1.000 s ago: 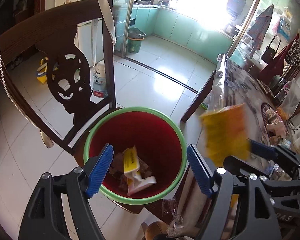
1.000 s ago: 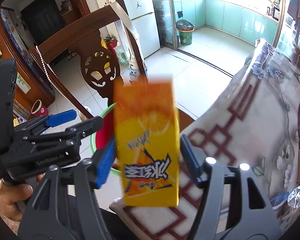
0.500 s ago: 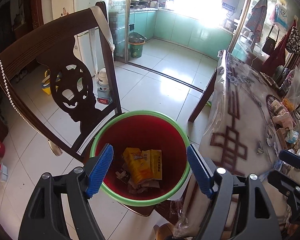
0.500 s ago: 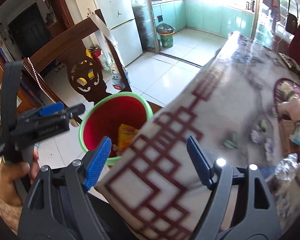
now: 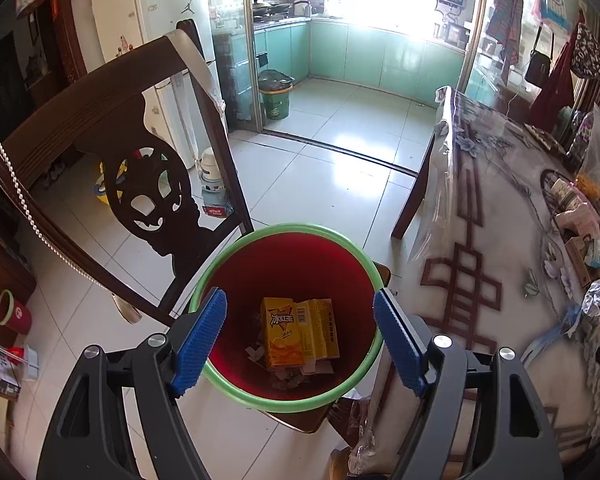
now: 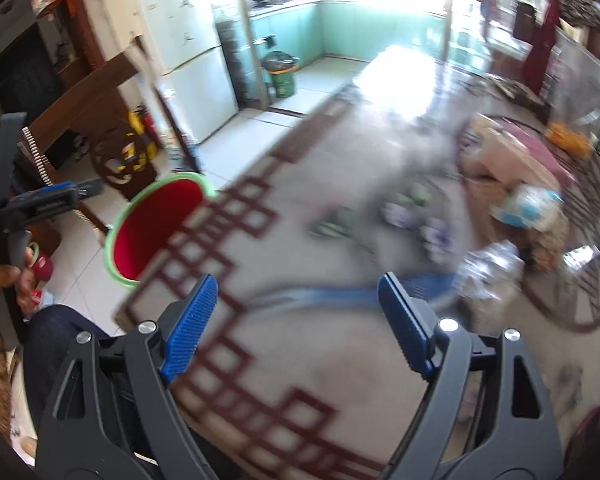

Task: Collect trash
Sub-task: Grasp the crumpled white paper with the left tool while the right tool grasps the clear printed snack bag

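Note:
A red bin with a green rim (image 5: 364, 264) stands on a dark wooden chair, beside the table; it also shows in the right wrist view (image 6: 120, 216). Two orange drink cartons (image 5: 284, 332) lie in it on paper scraps. My left gripper (image 5: 300, 338) is open and empty, held just above the bin's near rim. My right gripper (image 6: 294, 324) is open and empty over the table (image 6: 300, 200). That view is blurred. A blue strip (image 6: 320, 296) and crumpled clear wrappers (image 6: 496, 260) lie on the table ahead of it.
The chair's carved back (image 5: 148, 184) rises left of the bin. The table with its patterned cloth (image 5: 480, 240) holds boxes, wrappers and bags at the right. A green bin (image 5: 276, 98) stands at the kitchen doorway. White tiled floor lies beyond.
My right gripper let go of the orange carton, which now lies in the bin. It then swung right, over the table. My left gripper rose slightly above the bin.

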`<control>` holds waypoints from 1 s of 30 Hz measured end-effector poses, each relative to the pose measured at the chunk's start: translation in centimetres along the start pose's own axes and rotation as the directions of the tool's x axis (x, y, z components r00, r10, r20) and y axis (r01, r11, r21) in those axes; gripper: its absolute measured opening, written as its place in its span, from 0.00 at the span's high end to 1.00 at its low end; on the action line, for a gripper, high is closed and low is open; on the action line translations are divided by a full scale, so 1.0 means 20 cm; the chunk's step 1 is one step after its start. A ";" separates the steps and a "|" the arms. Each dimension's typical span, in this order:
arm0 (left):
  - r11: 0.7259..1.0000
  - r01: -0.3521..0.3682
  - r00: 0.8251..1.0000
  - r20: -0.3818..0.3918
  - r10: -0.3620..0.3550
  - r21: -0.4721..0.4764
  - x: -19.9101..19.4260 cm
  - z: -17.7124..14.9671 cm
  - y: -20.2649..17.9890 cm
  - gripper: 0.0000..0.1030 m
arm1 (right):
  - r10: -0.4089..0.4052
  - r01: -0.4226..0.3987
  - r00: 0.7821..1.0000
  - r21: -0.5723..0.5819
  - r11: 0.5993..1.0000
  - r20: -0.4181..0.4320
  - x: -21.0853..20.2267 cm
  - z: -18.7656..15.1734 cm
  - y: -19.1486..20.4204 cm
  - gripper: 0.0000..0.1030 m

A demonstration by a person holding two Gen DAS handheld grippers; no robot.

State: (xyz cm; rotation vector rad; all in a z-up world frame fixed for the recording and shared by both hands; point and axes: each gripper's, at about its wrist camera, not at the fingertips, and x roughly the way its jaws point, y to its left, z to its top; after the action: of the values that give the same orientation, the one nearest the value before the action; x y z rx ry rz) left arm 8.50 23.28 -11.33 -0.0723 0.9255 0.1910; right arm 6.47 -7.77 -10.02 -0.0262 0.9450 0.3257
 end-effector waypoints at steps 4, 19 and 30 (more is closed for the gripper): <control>0.999 -0.030 1.000 0.003 0.030 0.033 -0.01 0.00 -0.04 0.29 | -0.084 0.085 0.996 0.093 0.992 -0.018 -0.03 -0.09 -0.31 0.22; 0.987 -0.101 0.994 -0.031 0.105 0.122 0.02 0.04 -0.24 0.29 | -0.263 0.298 0.955 0.468 0.832 -0.140 0.11 -0.18 -1.41 0.21; 0.914 0.343 0.938 -0.129 -0.321 0.218 -0.04 -0.04 -1.16 0.29 | -0.202 0.229 0.973 0.418 0.879 -0.108 0.18 -0.08 -1.44 0.53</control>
State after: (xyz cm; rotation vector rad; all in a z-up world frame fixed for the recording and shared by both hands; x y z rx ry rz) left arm 11.98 0.42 -11.59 -0.0165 1.0056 -0.2429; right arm 15.35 -34.55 -17.35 0.2629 1.0477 -0.0970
